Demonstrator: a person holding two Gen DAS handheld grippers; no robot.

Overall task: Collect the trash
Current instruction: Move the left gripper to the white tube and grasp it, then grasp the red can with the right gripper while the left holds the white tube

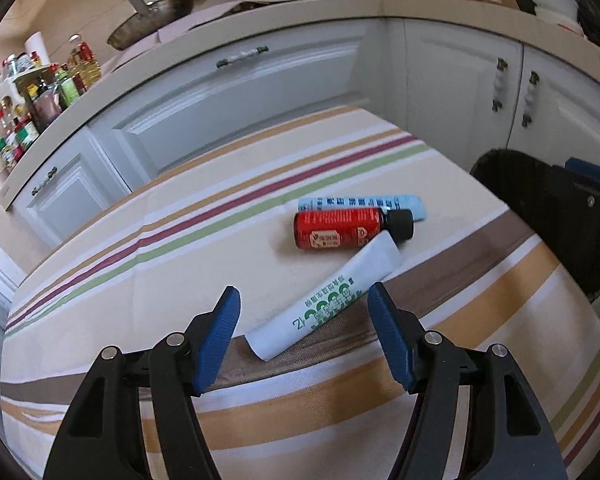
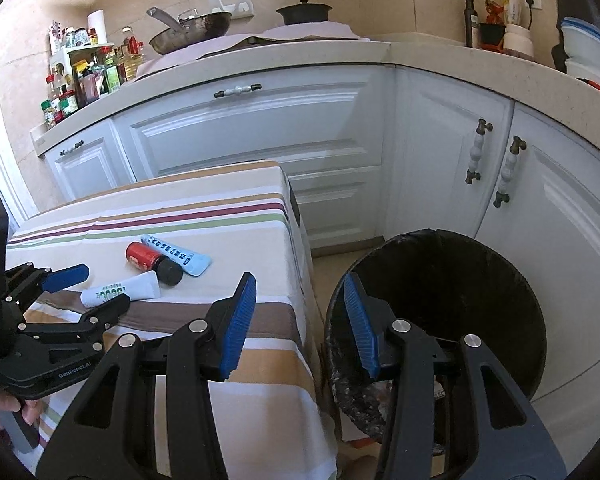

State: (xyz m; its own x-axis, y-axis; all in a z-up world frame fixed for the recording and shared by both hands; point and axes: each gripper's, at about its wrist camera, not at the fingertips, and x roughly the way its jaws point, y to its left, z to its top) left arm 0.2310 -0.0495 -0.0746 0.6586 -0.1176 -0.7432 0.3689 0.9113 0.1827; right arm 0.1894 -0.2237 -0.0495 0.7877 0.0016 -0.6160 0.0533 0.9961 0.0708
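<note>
Three pieces of trash lie on the striped tablecloth: a white tube with green print, a red bottle with a black cap, and a light blue tube behind it. My left gripper is open, its jaws on either side of the white tube's near end, just above the cloth. It also shows in the right wrist view beside the white tube. My right gripper is open and empty, over the gap between the table and a black trash bin.
White kitchen cabinets stand behind the table. The counter holds spice bottles, a pan, a black pot and bowls. The bin stands on the floor to the right of the table's edge.
</note>
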